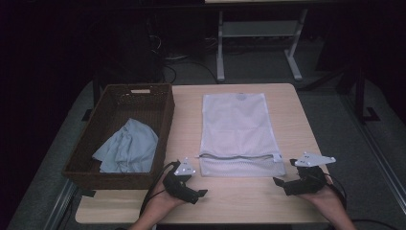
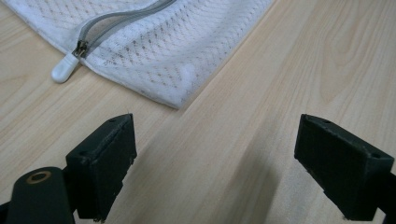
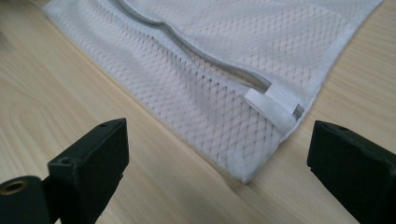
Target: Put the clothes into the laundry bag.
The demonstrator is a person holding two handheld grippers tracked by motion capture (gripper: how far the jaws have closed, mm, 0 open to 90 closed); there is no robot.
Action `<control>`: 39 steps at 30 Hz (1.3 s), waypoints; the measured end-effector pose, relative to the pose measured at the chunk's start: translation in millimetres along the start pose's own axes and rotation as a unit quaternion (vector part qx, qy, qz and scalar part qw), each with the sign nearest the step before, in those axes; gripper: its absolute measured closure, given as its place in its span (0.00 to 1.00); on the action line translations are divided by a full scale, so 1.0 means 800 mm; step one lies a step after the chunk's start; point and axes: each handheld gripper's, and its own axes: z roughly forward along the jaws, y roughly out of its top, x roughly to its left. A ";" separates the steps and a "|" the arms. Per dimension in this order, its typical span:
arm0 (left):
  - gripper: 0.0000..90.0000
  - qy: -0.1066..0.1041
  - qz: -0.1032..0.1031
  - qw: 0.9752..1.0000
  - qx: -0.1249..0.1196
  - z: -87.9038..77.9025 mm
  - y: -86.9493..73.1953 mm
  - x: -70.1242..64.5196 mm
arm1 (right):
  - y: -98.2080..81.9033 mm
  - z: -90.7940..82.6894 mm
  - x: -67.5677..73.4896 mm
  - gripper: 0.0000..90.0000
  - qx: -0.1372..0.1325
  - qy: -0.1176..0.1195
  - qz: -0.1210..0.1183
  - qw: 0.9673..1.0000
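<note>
A white mesh zipper bag (image 1: 233,124) lies flat on the middle of the wooden table (image 1: 239,203), with its grey zipper (image 1: 239,156) running across the near end. My left gripper (image 1: 194,183) hovers by the bag's near left corner, jaws wide apart over bare wood. In the left gripper view the bag (image 2: 154,42) lies ahead of the gripper (image 2: 215,158), and the white zipper pull (image 2: 65,69) rests at the bag's edge. My right gripper (image 1: 285,173) is open at the near right corner. In the right gripper view that corner (image 3: 243,172) and the zipper's end tab (image 3: 273,105) lie just ahead of the gripper (image 3: 217,163), untouched.
A dark wicker basket (image 1: 165,139) stands along the table's left side, holding a crumpled light blue cloth (image 1: 129,146). Bare wood runs along the near edge between the two hands. Beyond the far edge are a dark floor, cables and a white stand frame (image 1: 258,48).
</note>
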 end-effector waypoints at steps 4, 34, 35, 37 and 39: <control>0.14 -0.002 -0.001 1.000 0.000 0.000 -0.001 0.005 | 0.005 -0.001 0.000 0.10 -0.001 0.001 0.001 1.000; 0.14 -0.011 -0.003 1.000 -0.004 -0.002 -0.002 0.009 | 0.053 0.018 -0.026 0.23 -0.003 0.022 0.013 1.000; 0.14 -0.011 -0.003 1.000 -0.004 -0.002 -0.002 0.009 | 0.056 0.020 -0.028 0.23 0.001 0.025 0.014 1.000; 0.14 -0.012 -0.004 1.000 -0.004 -0.002 -0.002 0.009 | 0.060 0.022 -0.031 0.24 0.005 0.023 0.011 1.000; 0.14 -0.011 -0.005 1.000 -0.005 -0.002 -0.002 0.009 | 0.066 0.023 -0.035 0.27 0.001 0.022 0.012 1.000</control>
